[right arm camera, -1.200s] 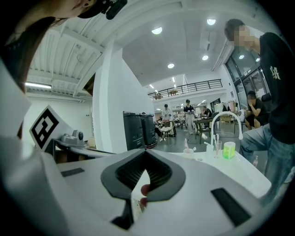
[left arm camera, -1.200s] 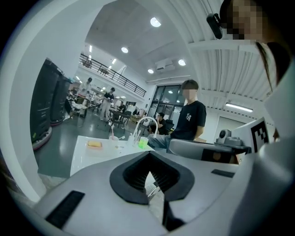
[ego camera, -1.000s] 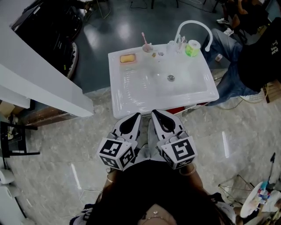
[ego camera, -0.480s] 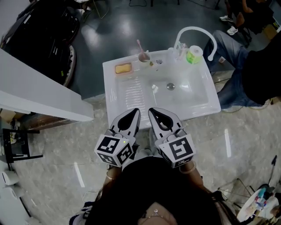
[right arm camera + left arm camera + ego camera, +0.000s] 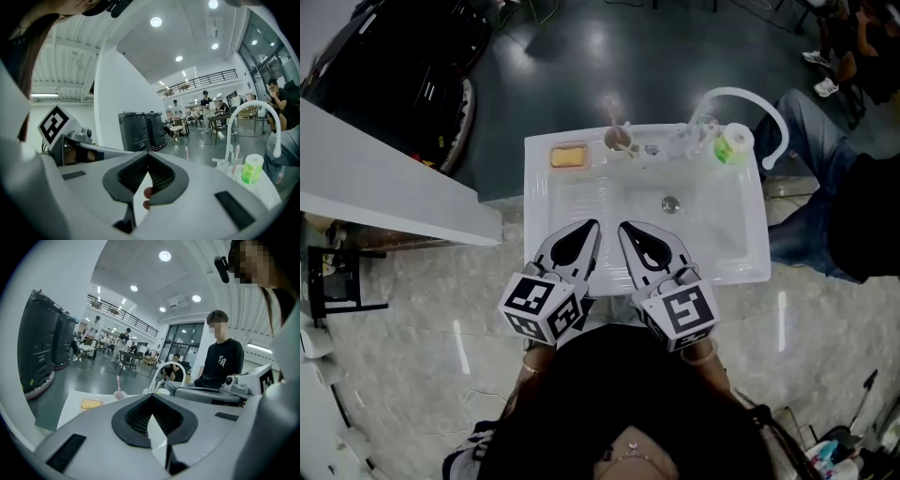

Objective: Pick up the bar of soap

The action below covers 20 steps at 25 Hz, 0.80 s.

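Bar of soap (image 5: 568, 156): orange-yellow, lying in the recessed tray at the 11 o'clock corner of the white sink (image 5: 581, 202), with a pink cup (image 5: 619, 138) just beside it at 3 o'clock. My left tool (image 5: 591, 230) and right tool (image 5: 628, 232) hang side by side over the sink's 6 o'clock edge, well apart from the soap. Each has its jaws together with nothing between them.
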Available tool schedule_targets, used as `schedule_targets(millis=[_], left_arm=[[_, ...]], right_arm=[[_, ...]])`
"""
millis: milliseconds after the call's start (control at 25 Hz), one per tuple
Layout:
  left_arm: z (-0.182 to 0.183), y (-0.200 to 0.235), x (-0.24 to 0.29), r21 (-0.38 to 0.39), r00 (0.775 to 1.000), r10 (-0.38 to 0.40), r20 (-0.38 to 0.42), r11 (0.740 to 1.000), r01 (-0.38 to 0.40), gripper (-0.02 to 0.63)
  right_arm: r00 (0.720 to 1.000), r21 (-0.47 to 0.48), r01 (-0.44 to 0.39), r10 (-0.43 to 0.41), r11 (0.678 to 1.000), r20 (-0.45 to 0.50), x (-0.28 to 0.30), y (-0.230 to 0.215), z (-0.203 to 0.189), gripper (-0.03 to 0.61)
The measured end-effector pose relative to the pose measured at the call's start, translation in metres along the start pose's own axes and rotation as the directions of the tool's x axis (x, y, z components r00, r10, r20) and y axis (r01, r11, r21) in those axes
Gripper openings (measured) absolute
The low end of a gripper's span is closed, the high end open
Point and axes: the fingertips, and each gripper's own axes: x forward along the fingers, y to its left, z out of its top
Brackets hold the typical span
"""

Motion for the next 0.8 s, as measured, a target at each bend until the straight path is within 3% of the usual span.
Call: schedule_targets(millis=[440,800], left_arm=[[0.010,0.020,0.017,-0.037,0.994,0.112,0.011,0.993,-0.111,0.000],[0.010,0.027,0.032,-0.030,0.994,0.111,-0.016,0.993,-0.112,0.000]], right_arm=[[0.995,0.018,-0.096,0.096,0.995,0.000,0.023,-0.031,0.005,0.008],[0.993,0.061,-0.120,0.120,0.991,0.006,0.033,-0.039,0.002,0.008]])
